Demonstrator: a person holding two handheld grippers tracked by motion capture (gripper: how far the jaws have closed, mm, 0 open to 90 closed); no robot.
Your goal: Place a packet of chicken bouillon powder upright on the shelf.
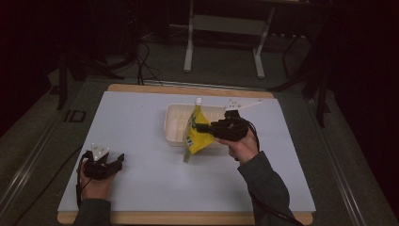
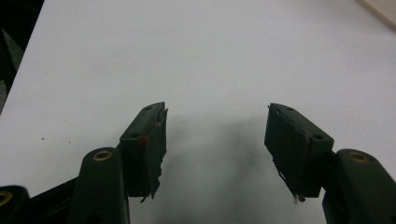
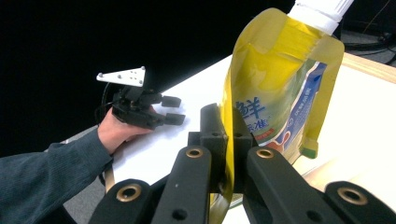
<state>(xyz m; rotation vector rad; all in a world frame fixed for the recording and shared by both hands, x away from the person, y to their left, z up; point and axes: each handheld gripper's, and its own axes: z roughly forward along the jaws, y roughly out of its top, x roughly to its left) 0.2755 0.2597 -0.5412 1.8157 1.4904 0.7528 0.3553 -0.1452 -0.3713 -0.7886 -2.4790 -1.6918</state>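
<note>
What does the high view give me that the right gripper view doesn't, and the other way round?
High view alone: the shallow cream tray behind the yellow pouch, and the whole white table top with the floor around it. Right gripper view alone: the right tool shut on the pouch's flat edge, and the blue print on the pouch's face. Both: the pouch hanging upright with its white cap on top, and the left tool apart from it, jaws open, low over the table.
</note>
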